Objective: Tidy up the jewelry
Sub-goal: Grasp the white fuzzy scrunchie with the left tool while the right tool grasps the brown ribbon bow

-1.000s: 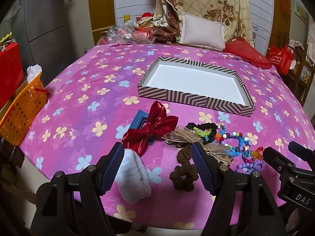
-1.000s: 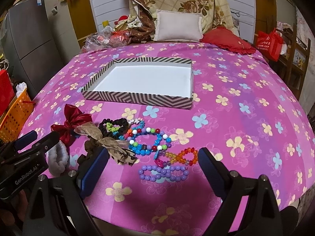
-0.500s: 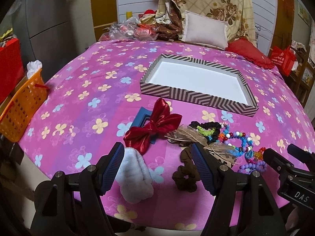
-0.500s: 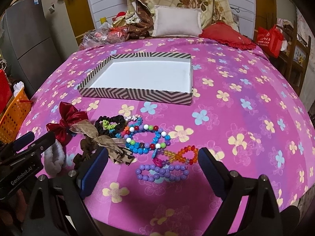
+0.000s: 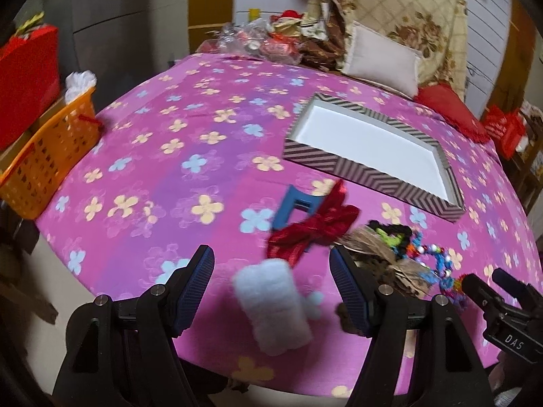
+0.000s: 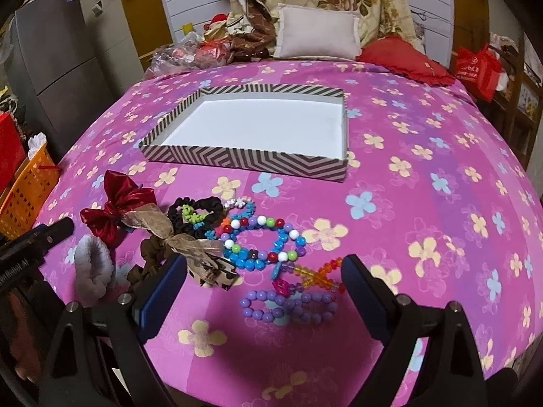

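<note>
A shallow striped box (image 6: 244, 161) with a white inside lies on the pink flowered cover; it also shows in the left wrist view as the striped box (image 5: 370, 173). In front of it sit a red bow (image 6: 115, 203), a tan ribbon bow (image 6: 183, 240), a black scrunchie (image 6: 197, 210), a brown scrunchie (image 6: 149, 254), a white fluffy scrunchie (image 5: 275, 308) and several bead bracelets (image 6: 261, 240). A purple bead bracelet (image 6: 288, 307) lies between the fingers of my right gripper (image 6: 263, 291), which is open. My left gripper (image 5: 271, 288) is open around the white scrunchie.
An orange basket (image 5: 44, 159) stands off the cover's left edge. Pillows (image 6: 317, 32) and a blanket pile up at the back. A blue frame-like piece (image 5: 295, 207) lies under the red bow. A red bag (image 6: 475, 68) hangs at the far right.
The left wrist view has swung left and blurred, so the white scrunchie now sits between the left fingers. The right wrist view has tilted slightly toward the bracelets. No object was taken up.
</note>
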`<state>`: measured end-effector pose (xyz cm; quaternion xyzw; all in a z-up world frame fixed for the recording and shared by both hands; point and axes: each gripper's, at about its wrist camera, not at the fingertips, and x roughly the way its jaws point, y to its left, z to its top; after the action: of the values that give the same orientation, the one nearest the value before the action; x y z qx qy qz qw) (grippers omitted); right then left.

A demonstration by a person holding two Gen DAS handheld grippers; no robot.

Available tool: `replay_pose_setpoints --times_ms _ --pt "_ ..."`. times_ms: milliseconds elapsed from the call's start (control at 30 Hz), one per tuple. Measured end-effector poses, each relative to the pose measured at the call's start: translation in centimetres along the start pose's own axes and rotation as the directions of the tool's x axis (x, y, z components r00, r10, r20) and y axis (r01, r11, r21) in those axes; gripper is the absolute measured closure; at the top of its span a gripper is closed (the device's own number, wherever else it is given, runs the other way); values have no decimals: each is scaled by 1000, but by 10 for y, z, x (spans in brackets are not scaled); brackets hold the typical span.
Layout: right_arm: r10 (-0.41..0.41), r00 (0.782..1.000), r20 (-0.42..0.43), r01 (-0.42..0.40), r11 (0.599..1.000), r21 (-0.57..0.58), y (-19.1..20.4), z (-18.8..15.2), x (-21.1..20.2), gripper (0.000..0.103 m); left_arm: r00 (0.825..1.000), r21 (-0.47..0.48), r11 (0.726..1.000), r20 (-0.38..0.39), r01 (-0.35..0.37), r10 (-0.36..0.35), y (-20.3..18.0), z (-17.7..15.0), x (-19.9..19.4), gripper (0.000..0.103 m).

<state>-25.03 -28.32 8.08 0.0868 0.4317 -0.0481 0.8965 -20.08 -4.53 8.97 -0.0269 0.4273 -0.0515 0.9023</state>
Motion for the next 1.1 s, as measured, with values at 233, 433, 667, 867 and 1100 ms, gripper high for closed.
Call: replay_pose_setpoints --times_ms 233,433,667,867,1100 --pt "59 998 -22 -61 997 -53 14 7 15 8 999 -74 997 -32 -10 8 31 8 9 33" --pt "115 993 -28 -117 987 -109 35 13 23 9 997 -78 996 -60 34 -38 38 4 12 33" --pt "155 987 -45 -160 976 -149 53 19 30 9 991 41 995 -105 91 -87 23 -9 12 33" --pt "169 983 -67 -180 961 -209 63 14 35 18 988 62 993 -126 97 -89 15 -20 20 33" --pt "180 978 -101 -200 952 -233 69 12 48 28 985 15 996 -156 83 -80 19 -24 37 33"
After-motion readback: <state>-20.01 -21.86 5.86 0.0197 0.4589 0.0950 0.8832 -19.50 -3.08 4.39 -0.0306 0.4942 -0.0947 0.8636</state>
